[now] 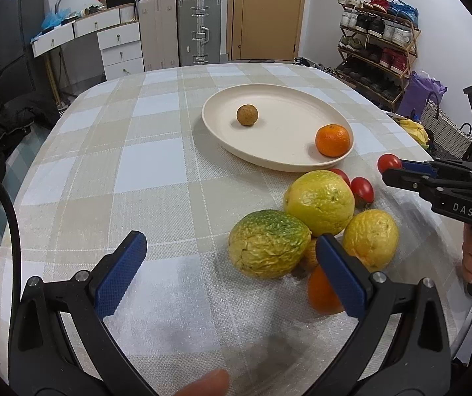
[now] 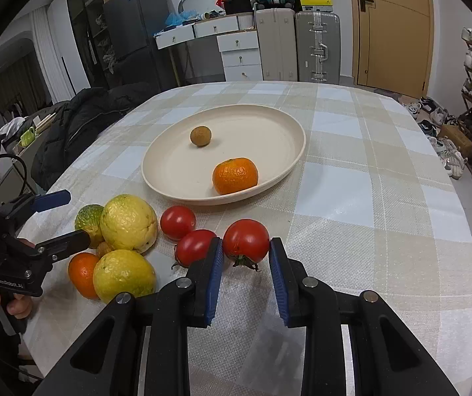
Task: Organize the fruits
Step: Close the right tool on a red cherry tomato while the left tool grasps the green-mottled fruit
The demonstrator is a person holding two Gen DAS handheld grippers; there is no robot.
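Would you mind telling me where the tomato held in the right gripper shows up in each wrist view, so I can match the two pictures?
Left wrist view: the held tomato sits at the right edge, at the right gripper's tip.
Right wrist view: it is low centre, pinched between the blue pads.
Shared landmark: the cream plate, beyond the tomato in both.

On the surface [image 2: 368, 198] stands a plate [image 2: 288, 165] holding a mandarin [image 2: 235, 175] near its front rim and a small round fruit [image 2: 200, 136] behind it. Before the plate lie three tomatoes [image 2: 178, 222]; left of them, a citrus pile [image 2: 128, 222].
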